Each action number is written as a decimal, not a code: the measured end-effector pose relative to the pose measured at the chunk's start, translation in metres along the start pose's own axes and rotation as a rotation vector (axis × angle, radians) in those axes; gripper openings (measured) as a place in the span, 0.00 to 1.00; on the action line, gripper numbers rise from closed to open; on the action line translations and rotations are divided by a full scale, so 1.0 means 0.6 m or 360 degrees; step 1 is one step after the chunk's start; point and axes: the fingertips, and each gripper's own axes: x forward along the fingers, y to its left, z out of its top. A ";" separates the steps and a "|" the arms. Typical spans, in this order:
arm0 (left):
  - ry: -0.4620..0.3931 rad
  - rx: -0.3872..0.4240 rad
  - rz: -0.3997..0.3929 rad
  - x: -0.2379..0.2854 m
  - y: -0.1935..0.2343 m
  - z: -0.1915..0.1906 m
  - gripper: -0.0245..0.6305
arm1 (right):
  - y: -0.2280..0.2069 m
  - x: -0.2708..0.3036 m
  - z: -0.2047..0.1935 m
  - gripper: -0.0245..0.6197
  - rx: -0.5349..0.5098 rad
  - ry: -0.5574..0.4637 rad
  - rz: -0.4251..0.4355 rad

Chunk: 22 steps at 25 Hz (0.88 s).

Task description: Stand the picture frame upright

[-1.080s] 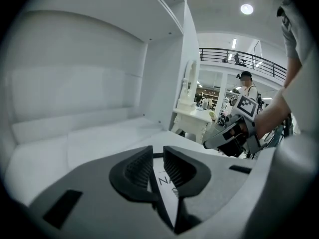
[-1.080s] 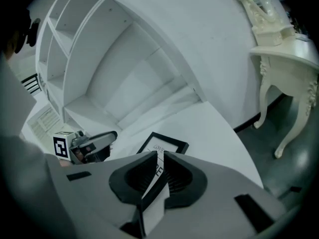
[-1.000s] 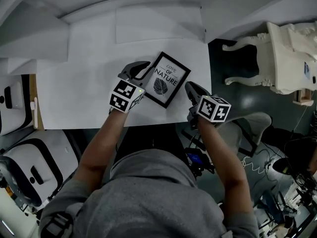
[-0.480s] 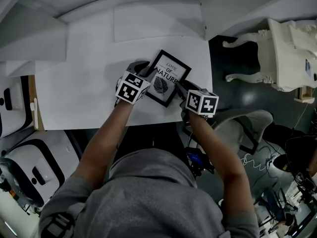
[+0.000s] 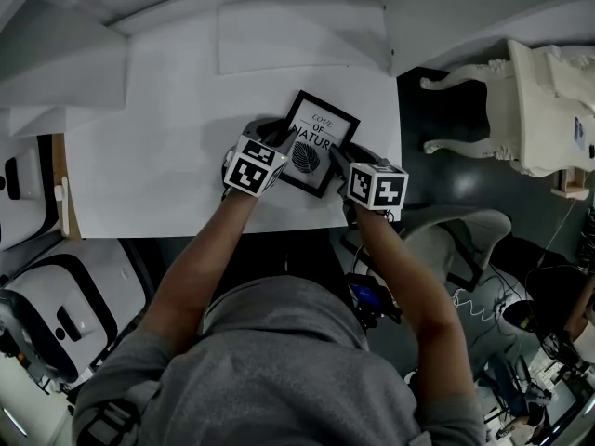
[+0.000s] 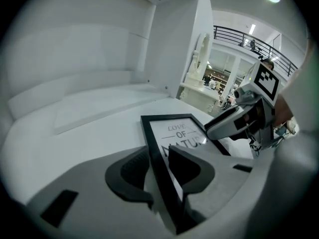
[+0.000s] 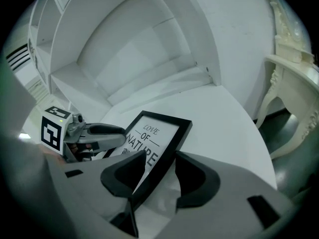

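A black picture frame (image 5: 320, 137) with a "Love of Nature" print lies flat on the white table (image 5: 158, 156). My left gripper (image 5: 277, 139) straddles its left edge (image 6: 158, 156), one jaw on the table and one over the glass. Its jaws have just been closing slightly and still stand off the edge. My right gripper (image 5: 340, 158) straddles the frame's right edge (image 7: 164, 156); its jaws have just been opening, and a gap shows on both sides. Each gripper shows in the other's view: the right gripper (image 6: 230, 123) and the left gripper (image 7: 102, 131).
A raised white panel (image 5: 297, 35) lies behind the frame, with white walls beyond. The table's right edge (image 5: 398, 137) runs close to my right gripper. Beyond it stand an ornate white cabinet (image 5: 544, 100) and a grey chair (image 5: 465, 235).
Both grippers came down and in onto the frame, the right one from beyond the table's right edge. Both sets of jaws now stand wider, around the frame's side edges. The frame has not moved.
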 end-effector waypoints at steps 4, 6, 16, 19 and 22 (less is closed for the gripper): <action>0.0013 -0.0112 0.0049 -0.009 0.003 -0.010 0.23 | 0.002 0.013 0.013 0.32 -0.0147 0.0016 -0.0047; 0.0005 -0.0137 0.0102 -0.009 0.004 -0.013 0.23 | -0.001 0.019 0.014 0.32 -0.0220 0.0032 -0.0098; -0.0006 -0.0215 0.0217 -0.009 0.009 -0.019 0.21 | -0.013 0.013 0.023 0.22 -0.0026 -0.0016 -0.0169; -0.0056 -0.0268 0.0236 -0.024 0.011 -0.006 0.19 | -0.008 0.006 0.031 0.21 0.0040 -0.0054 -0.0135; -0.0134 -0.0282 0.0262 -0.038 0.013 0.012 0.17 | -0.007 0.000 0.044 0.20 0.0113 -0.0110 -0.0091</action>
